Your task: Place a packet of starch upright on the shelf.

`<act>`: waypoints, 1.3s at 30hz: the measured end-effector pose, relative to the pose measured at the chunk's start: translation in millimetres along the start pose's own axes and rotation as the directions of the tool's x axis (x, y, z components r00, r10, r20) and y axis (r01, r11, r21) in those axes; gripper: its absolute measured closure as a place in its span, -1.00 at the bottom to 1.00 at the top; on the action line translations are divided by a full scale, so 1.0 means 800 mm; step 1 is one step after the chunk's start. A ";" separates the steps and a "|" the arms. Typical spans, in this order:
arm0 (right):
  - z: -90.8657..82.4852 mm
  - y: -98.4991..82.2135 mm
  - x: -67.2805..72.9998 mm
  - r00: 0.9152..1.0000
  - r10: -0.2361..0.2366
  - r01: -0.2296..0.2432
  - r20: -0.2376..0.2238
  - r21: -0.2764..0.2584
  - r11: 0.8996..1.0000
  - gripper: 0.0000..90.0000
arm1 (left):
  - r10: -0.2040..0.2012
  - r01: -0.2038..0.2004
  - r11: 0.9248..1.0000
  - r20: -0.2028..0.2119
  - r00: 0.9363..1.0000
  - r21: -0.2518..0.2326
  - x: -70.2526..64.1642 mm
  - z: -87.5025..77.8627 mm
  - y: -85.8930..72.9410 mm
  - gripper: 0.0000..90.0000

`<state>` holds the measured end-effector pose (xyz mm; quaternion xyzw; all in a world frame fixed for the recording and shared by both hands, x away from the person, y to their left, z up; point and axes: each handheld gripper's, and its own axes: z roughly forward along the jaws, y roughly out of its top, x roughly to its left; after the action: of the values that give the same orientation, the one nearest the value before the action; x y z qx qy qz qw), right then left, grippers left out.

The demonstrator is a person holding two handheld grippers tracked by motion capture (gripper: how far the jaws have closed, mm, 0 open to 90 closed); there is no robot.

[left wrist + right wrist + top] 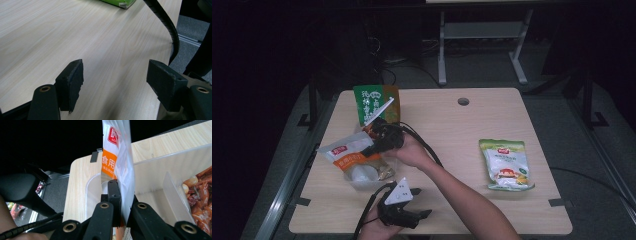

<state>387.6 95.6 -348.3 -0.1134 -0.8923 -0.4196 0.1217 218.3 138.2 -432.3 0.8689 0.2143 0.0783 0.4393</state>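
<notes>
While right gripper (122, 202) pinches glossy orange-white pouch (117, 155) | clear plastic bin (155, 177) | left gripper (115, 82) spread

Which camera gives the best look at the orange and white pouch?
The right gripper view: the orange and white pouch sits close up, pinched edge-on between the jaws. The high view shows the whole pouch, small and dim, over the clear bin.

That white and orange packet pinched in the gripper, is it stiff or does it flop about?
Probably floppy: the white and orange packet is thin film, held by its edge in the right gripper. It looks light, since a narrow pinch carries it. Its glossy surface may be slippery.
</notes>
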 end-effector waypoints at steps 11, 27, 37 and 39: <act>-0.003 -0.015 -0.001 1.000 0.008 -0.008 0.025 0.004 1.000 0.99 | -0.002 0.002 1.000 -0.002 1.000 0.001 -0.001 0.000 0.000 -0.35; -0.006 -0.042 -0.009 0.998 0.033 -0.034 0.045 0.021 0.999 0.99 | -0.007 0.007 1.000 0.004 1.000 -0.002 -0.002 0.000 -0.001 -0.36; -0.010 -0.047 -0.006 0.998 0.029 -0.031 0.055 0.038 0.999 0.69 | -0.016 0.016 1.000 0.009 1.000 0.000 -0.002 0.001 0.000 -0.37; -0.017 -0.049 -0.008 0.998 0.036 -0.038 0.059 0.029 0.999 0.54 | -0.019 0.019 1.000 0.009 1.000 0.000 -0.002 0.001 0.001 -0.37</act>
<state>383.4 60.1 -370.6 -0.1402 -0.8994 -0.4005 0.1052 217.3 136.5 -432.3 0.8671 0.2207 0.0704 0.4410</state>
